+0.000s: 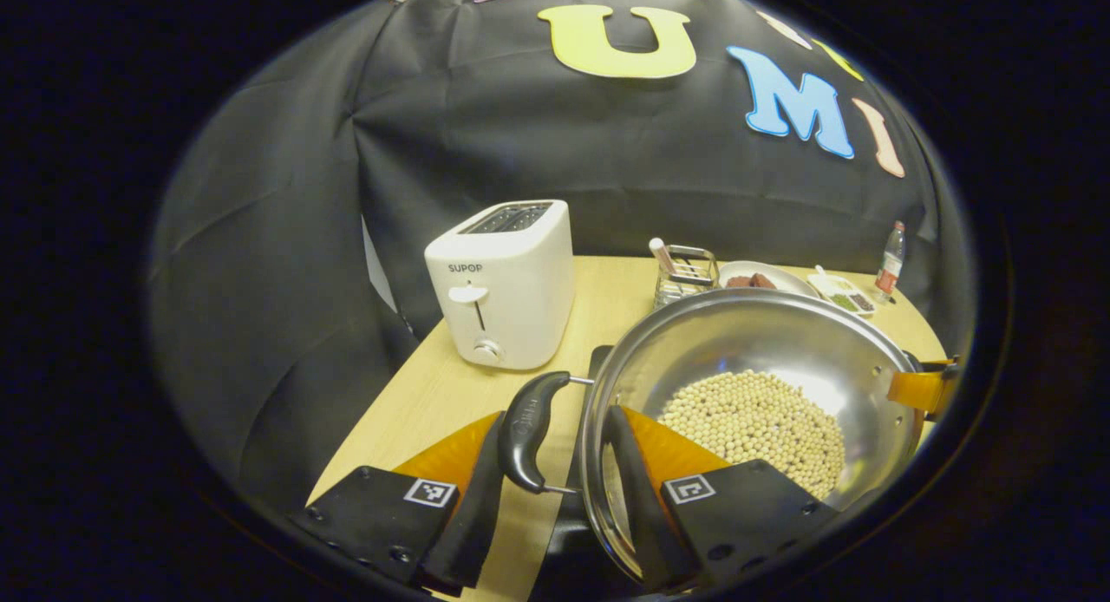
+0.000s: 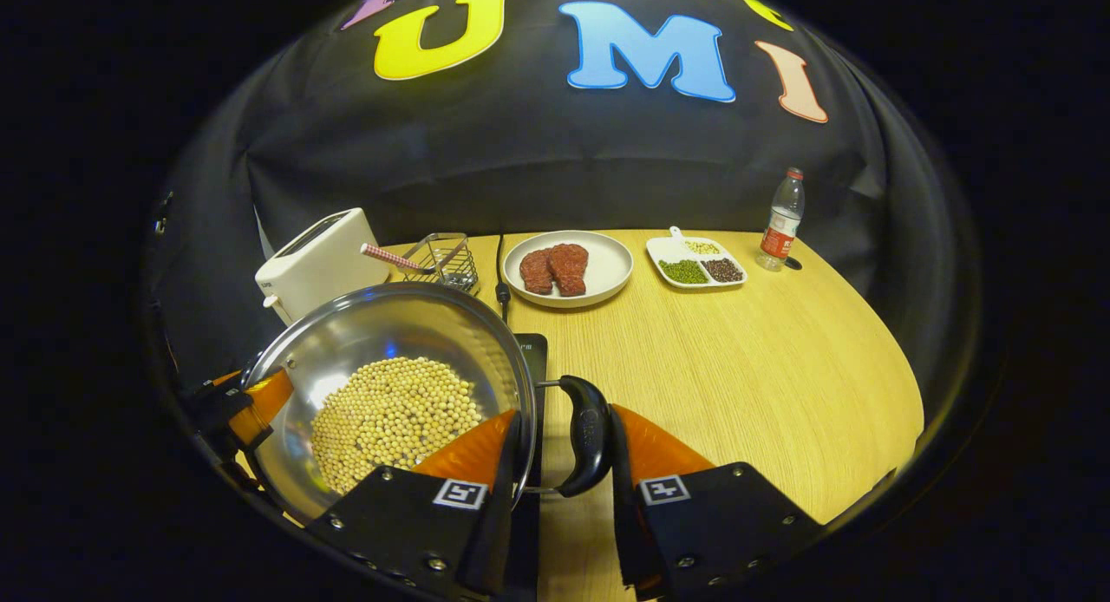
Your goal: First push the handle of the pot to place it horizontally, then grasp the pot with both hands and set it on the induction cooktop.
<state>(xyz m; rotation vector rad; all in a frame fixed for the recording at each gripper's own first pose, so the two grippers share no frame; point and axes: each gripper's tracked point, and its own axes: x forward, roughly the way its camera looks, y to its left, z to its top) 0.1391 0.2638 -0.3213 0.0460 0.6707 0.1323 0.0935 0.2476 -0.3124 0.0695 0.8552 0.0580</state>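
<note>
A shiny silver pot (image 2: 408,329) with black handles (image 2: 588,435) is seen holding pale cream beans (image 2: 390,415). The table (image 2: 737,359) is light yellow wood grain. A white toaster (image 1: 503,281), a white plate (image 2: 607,268) of reddish-brown meat (image 2: 555,269), and a red-capped clear bottle (image 2: 783,220) are shown.

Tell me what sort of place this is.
Most likely a mock kitchen set up on a wooden table in a cloth-walled booth: a toaster, a pot of beans, and a plate of meat stand on it.
</note>
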